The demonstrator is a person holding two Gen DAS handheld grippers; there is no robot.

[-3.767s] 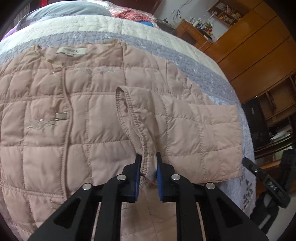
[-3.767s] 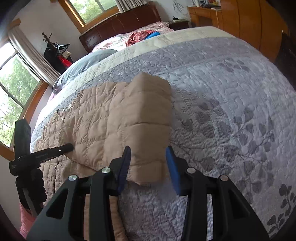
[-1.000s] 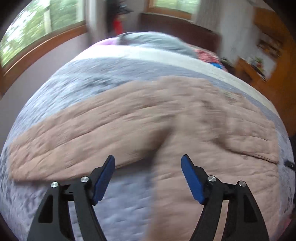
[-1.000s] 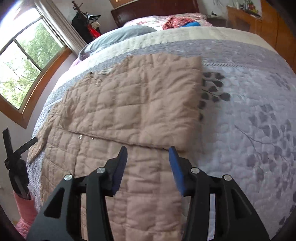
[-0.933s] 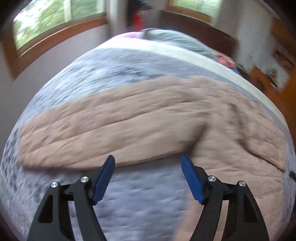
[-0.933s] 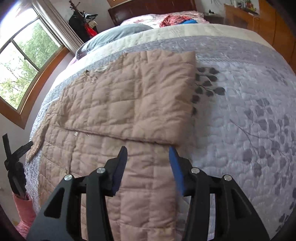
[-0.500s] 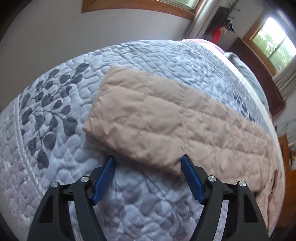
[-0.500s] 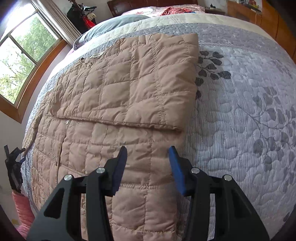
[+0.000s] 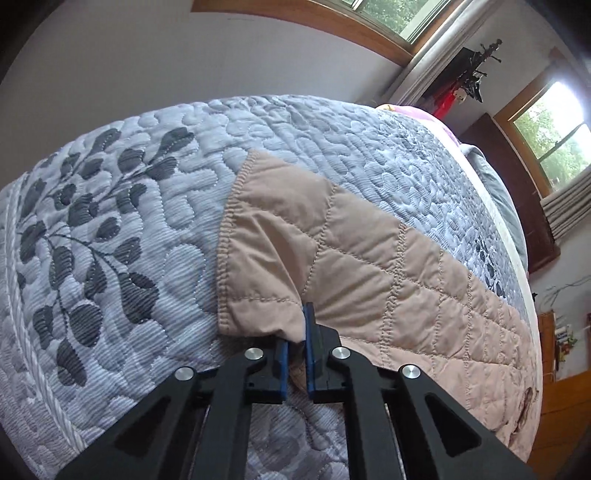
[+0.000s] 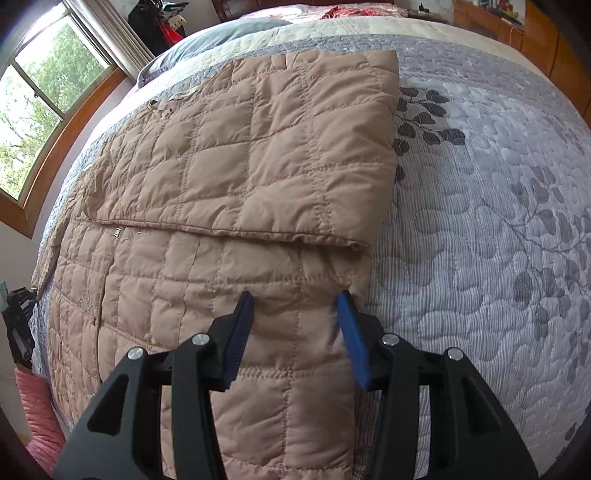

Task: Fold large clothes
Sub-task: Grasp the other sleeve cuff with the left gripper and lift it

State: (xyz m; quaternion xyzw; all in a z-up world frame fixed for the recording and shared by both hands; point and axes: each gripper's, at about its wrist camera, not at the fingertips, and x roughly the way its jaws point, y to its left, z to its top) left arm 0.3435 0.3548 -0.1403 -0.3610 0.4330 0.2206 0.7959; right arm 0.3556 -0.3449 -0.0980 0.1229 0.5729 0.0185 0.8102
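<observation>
the tan puffy jacket point(image 10: 229, 206) lies flat on the bed point(image 10: 498, 221), on a gray quilt with dark leaf shapes. one sleeve point(image 10: 280, 147) is folded across the top of the jacket, and its edge lies in a straight line over the chest.

the other sleeve point(image 9: 351, 258) stretches out to the side on the quilt. the left gripper point(image 9: 295, 356) is at the end of this sleeve, near the cuff. its blue fingers point(image 9: 308, 343) are squeezed almost together, with a bit of the tan cloth pinched between them. the cloth bunches up a little where it is pinched.

the right gripper point(image 10: 295, 332) is over the lower part of the jacket, close to its side edge. its blue fingers point(image 10: 240, 332) are wide apart and hold nothing. i cannot tell if they touch the cloth.

there are windows point(image 9: 554, 122) with green trees outside, and a gray pillow point(image 10: 221, 33) at the far end of the bed.
</observation>
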